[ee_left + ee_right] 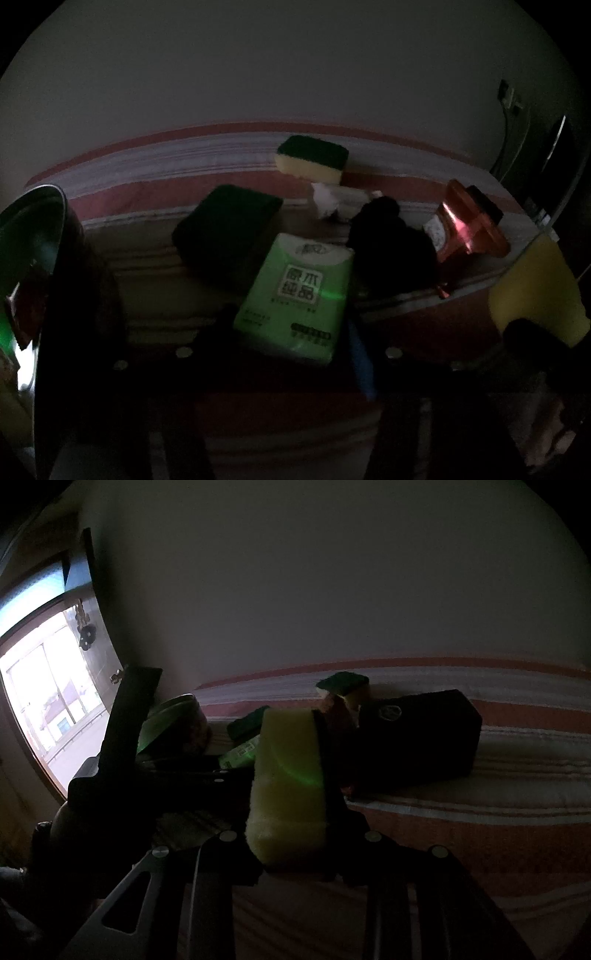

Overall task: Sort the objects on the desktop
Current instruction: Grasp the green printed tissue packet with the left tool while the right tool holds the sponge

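My left gripper (pixel 291 317) is shut on a green tissue pack (pixel 295 295) and holds it above the striped cloth. My right gripper (pixel 288 794) is shut on a yellow sponge (pixel 286 782); the sponge also shows at the right edge of the left wrist view (pixel 539 288). On the cloth lie a dark green sponge (pixel 225 225), a yellow-and-green sponge (pixel 312 160), an orange jar (pixel 465 225) on its side, a black object (pixel 391 243) and a crumpled white tissue (pixel 332 201).
A metal bowl (pixel 33 266) stands at the left. A black box (pixel 421 734) sits on the pink-and-white striped cloth (pixel 480 812) to the right. A plain wall runs behind the table. A bright window (pixel 48 686) is at the left. The scene is dim.
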`<state>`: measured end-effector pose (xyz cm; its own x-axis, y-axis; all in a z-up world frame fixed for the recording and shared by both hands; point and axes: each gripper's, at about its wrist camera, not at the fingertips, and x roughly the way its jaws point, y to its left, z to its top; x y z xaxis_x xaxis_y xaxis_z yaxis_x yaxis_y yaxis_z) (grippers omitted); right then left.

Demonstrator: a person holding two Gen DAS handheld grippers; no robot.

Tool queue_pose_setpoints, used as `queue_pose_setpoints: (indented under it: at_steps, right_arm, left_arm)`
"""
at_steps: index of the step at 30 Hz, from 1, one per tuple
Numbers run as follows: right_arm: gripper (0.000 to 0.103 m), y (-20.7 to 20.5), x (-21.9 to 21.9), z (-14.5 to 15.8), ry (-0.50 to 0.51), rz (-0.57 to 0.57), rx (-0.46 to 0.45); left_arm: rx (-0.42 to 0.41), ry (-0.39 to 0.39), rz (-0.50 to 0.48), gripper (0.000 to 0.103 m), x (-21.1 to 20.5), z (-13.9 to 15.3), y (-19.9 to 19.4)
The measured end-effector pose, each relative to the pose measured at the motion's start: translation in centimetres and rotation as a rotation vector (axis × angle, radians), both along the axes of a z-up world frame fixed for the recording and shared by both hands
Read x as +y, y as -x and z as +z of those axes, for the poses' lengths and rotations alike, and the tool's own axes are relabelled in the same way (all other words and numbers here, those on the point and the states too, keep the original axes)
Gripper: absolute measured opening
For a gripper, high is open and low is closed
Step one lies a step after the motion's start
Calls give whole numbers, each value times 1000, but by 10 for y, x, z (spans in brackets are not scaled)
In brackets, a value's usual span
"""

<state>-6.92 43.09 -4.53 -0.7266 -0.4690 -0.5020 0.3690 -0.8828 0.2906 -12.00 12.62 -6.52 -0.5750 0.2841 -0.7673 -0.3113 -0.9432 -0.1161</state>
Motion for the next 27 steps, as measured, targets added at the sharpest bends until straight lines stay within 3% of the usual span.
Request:
queue_pose_setpoints:
  at_steps: [5, 14, 20, 27]
  right_arm:
    - [32, -2, -1, 0, -6, -7, 8]
    - [32, -5, 0, 1, -11, -26, 28]
    - [32, -5, -1, 2, -25, -34, 35]
    - [32, -2, -2, 5, 20, -67, 52]
  left_arm:
    - [4, -48, -1, 54, -3, 3, -8]
    - [191, -121, 34, 54, -14, 28, -44]
    - [261, -183, 93, 55, -28, 35, -54]
    - [287, -196, 103, 54, -30, 36, -49]
